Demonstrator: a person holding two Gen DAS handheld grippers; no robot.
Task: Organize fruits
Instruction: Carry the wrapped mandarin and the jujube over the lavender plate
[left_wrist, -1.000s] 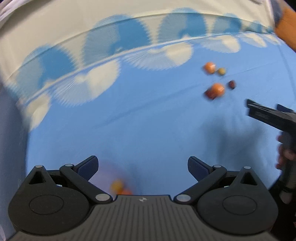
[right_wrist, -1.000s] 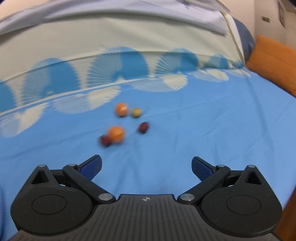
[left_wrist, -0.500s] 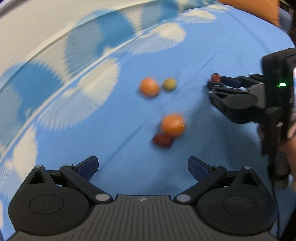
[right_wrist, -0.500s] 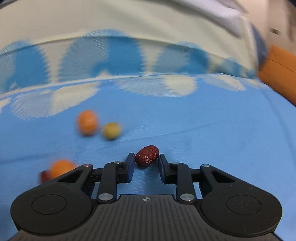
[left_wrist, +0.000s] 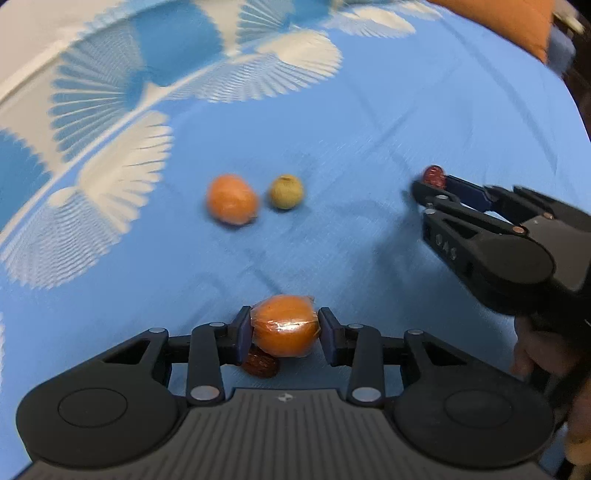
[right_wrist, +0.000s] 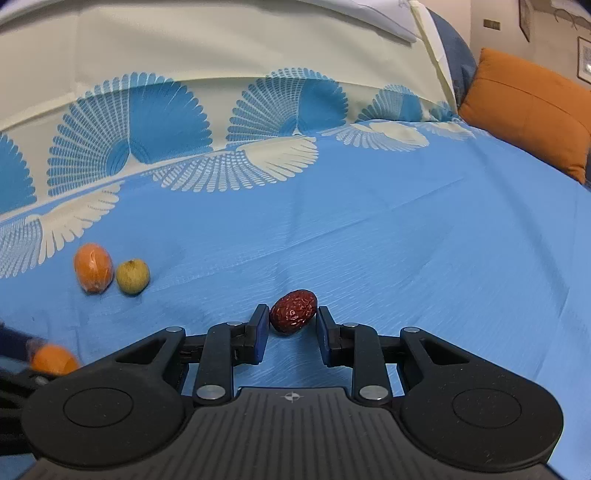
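Note:
My left gripper (left_wrist: 283, 328) is shut on a wrapped orange fruit (left_wrist: 284, 325), seen at the left edge of the right wrist view (right_wrist: 53, 363). A dark red date (left_wrist: 260, 363) lies on the sheet just under it. My right gripper (right_wrist: 291, 325) is closed around a second red date (right_wrist: 293, 311), with small gaps at the pads; it also shows in the left wrist view (left_wrist: 434, 176). A second orange fruit (left_wrist: 232, 199) (right_wrist: 93, 267) and a small yellow-green fruit (left_wrist: 286, 192) (right_wrist: 133, 277) lie side by side on the blue bedsheet (right_wrist: 406, 240).
The sheet's far part carries a white and blue fan pattern (right_wrist: 147, 122). An orange cushion (right_wrist: 528, 110) lies at the far right. A hand (left_wrist: 543, 354) holds the right gripper's handle at the right of the left wrist view.
My left gripper moved in over the near fruits and shut on the orange one. My right gripper closed around the red date half a second ago and stays there.

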